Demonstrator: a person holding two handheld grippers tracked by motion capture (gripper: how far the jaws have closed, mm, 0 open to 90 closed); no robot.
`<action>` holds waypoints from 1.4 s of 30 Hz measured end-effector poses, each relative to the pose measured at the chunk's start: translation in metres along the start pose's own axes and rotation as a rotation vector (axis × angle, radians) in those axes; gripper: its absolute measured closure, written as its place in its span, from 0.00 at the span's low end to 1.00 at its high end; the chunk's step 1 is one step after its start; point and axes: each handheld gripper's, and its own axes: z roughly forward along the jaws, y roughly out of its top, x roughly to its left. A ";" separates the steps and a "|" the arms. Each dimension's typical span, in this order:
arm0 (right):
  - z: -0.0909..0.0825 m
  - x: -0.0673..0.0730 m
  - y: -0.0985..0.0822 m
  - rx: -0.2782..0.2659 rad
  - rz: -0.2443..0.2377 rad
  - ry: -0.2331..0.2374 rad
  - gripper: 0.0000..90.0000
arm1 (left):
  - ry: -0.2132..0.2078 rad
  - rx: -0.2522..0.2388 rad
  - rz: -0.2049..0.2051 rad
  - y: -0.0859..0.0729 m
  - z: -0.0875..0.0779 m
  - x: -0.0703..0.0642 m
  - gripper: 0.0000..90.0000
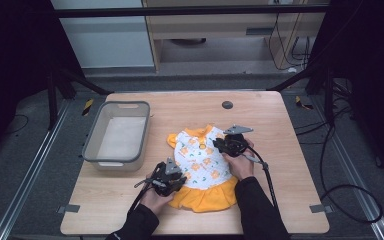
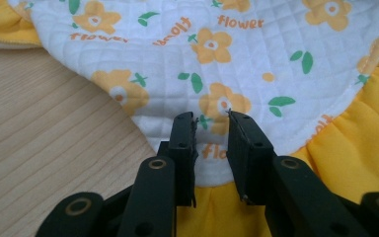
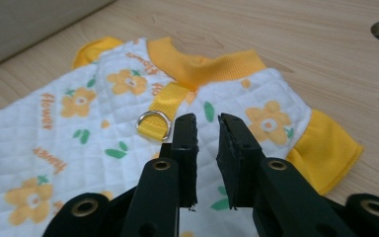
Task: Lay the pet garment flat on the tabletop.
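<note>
A small white quilted dress with orange flowers, a yellow collar and a yellow ruffled skirt lies flat on the wooden table. My left gripper is at the dress's lower left edge. In the left gripper view its jaws stand slightly apart over the white cloth near the skirt seam, with nothing between them. My right gripper hovers at the dress's upper right. Its jaws are a little apart above the cloth, just right of a metal D-ring on a yellow strap below the collar.
A grey plastic bin stands on the table left of the dress, and its wall appears in the right gripper view. A dark round hole sits near the table's far edge. Bare wood lies to the right and front.
</note>
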 end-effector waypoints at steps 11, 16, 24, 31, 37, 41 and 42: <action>0.021 -0.003 -0.009 0.076 -0.001 -0.072 0.98 | -0.002 0.008 0.013 -0.003 -0.004 0.007 0.80; 0.019 -0.003 -0.011 0.076 0.013 -0.148 1.00 | 0.023 -0.003 0.019 -0.003 -0.003 0.011 0.80; 0.014 -0.001 -0.013 0.058 0.041 -0.158 0.99 | 0.028 -0.020 0.004 0.000 -0.012 0.009 0.77; -0.020 0.006 -0.004 -0.017 0.035 -0.072 1.00 | 0.055 -0.099 -0.043 0.019 -0.029 0.026 0.80; -0.053 0.023 -0.016 -0.013 0.003 -0.003 1.00 | 0.067 -0.075 -0.049 0.035 -0.005 0.036 0.83; -0.063 0.037 -0.033 0.024 -0.026 0.038 1.00 | 0.076 -0.026 -0.053 0.031 0.016 0.042 0.83; -0.065 0.041 -0.043 0.049 -0.037 0.049 1.00 | 0.077 -0.012 -0.057 0.028 0.020 0.043 0.83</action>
